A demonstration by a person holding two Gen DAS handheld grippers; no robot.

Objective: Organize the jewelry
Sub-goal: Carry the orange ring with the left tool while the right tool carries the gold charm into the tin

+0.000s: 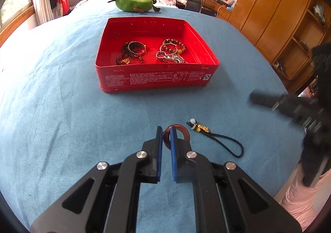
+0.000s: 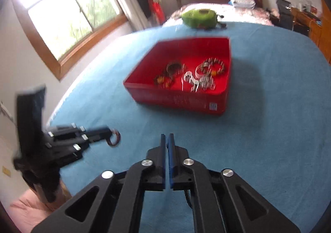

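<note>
My left gripper (image 1: 165,131) is shut on a red-brown ring bangle (image 1: 183,129) just above the blue bedspread; the right wrist view shows the bangle (image 2: 114,139) in its fingers. A beaded charm on a dark cord (image 1: 209,132) lies right of it. The open red tin (image 1: 157,79) ahead holds bead bracelets (image 1: 132,50) and silver pieces (image 1: 171,56). My right gripper (image 2: 167,139) is shut and empty, blurred, at the right edge of the left wrist view (image 1: 254,97). The tin (image 2: 182,98) lies ahead of it.
A green avocado plush (image 1: 134,2) lies beyond the tin on the blue bedspread (image 1: 51,88). Wooden wardrobes (image 1: 275,11) stand at the right, a window (image 2: 68,17) at the left. The bed's near edge is close behind both grippers.
</note>
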